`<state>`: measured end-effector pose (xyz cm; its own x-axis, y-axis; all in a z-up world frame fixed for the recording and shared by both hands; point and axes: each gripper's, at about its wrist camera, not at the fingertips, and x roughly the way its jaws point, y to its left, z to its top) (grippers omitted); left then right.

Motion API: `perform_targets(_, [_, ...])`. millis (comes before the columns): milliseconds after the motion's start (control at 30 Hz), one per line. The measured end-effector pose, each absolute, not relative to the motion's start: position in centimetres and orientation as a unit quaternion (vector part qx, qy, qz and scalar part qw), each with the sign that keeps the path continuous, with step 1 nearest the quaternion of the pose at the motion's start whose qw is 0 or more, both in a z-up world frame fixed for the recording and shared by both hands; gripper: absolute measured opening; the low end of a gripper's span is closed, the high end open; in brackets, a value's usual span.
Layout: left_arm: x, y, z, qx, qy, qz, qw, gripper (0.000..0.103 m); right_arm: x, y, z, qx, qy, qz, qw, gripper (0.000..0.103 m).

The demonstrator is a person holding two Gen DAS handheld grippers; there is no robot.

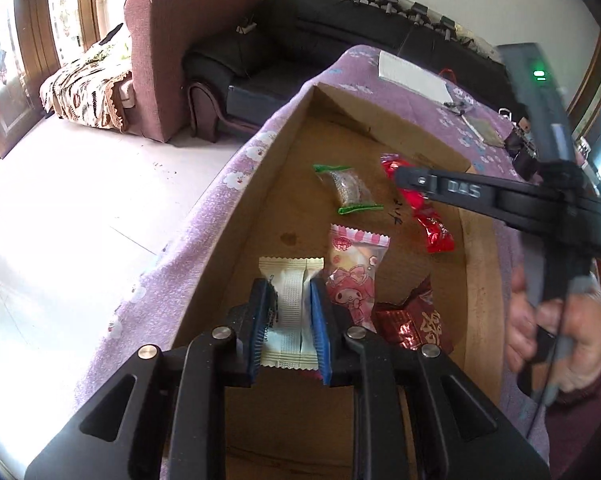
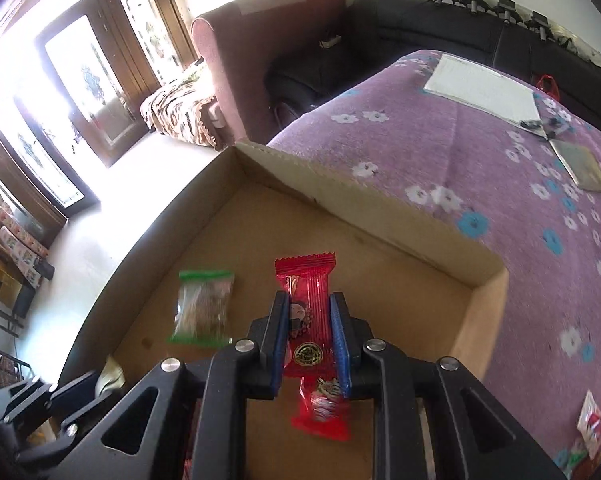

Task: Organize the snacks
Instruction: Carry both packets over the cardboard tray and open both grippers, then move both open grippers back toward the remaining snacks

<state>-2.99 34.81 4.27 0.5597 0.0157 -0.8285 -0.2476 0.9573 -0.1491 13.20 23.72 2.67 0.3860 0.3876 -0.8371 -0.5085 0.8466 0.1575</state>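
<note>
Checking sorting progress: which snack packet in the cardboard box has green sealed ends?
The clear packet with green ends, lying loose between neither gripper's fingers; the other packets are red, pink or cream.

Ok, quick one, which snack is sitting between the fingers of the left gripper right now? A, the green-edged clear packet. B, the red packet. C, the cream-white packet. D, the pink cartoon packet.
C: in the left wrist view the left gripper has its blue-padded fingers on either side of the cream-white packet, while the pink cartoon packet lies just beside it in the cardboard box.
</note>
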Motion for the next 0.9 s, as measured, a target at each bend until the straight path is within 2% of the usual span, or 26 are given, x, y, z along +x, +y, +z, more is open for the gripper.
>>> perform_targets(67, [-3.5, 35.3, 4.7, -0.141, 0.456, 0.065, 0.876, 0.019, 13.4, 24.1, 2.8, -0.065, 0.48, 0.273, 0.832, 0.023])
perform_targets(133, [-4.1, 35.7, 5.2, -0.155, 0.447, 0.061, 0.879, 0.019, 13.5, 24.2, 3.0, -0.07, 0.471, 0.269, 0.837, 0.03])
perform_targets(200, [-4.6, 35.8, 5.8, -0.164, 0.437, 0.061, 0.882, 0.02, 13.1, 23.9, 3.7, -0.069, 0.46, 0.269, 0.843, 0.051])
perform_targets(233, [-4.9, 35.7, 6.1, -0.166, 0.432, 0.06, 0.884, 0.02, 12.9, 23.7, 4.1, -0.067, 0.456, 0.269, 0.846, 0.053])
perform_targets(467, [-7.5, 34.2, 8.1, -0.166, 0.407, 0.054, 0.897, 0.022, 9.2, 18.7, 7.9, -0.055, 0.418, 0.261, 0.869, 0.054])
perform_targets(533, [-8.0, 33.2, 8.7, -0.159, 0.405, 0.051, 0.899, 0.038, 7.6, 16.6, 8.5, -0.051, 0.412, 0.257, 0.873, 0.056])
perform_targets(567, [-8.5, 32.5, 9.0, -0.157, 0.404, 0.051, 0.9, 0.05, 6.6, 15.1, 8.6, -0.045, 0.41, 0.254, 0.875, 0.057])
perform_targets(600, [-9.0, 31.8, 9.4, -0.155, 0.4, 0.048, 0.902, 0.053, 5.6, 13.7, 8.6, -0.039, 0.41, 0.253, 0.875, 0.059])
perform_targets(900, [-12.0, 22.2, 12.1, -0.047, 0.368, 0.025, 0.928, 0.054, -1.6, 1.3, 6.6, 0.0, 0.421, 0.202, 0.884, 0.059])
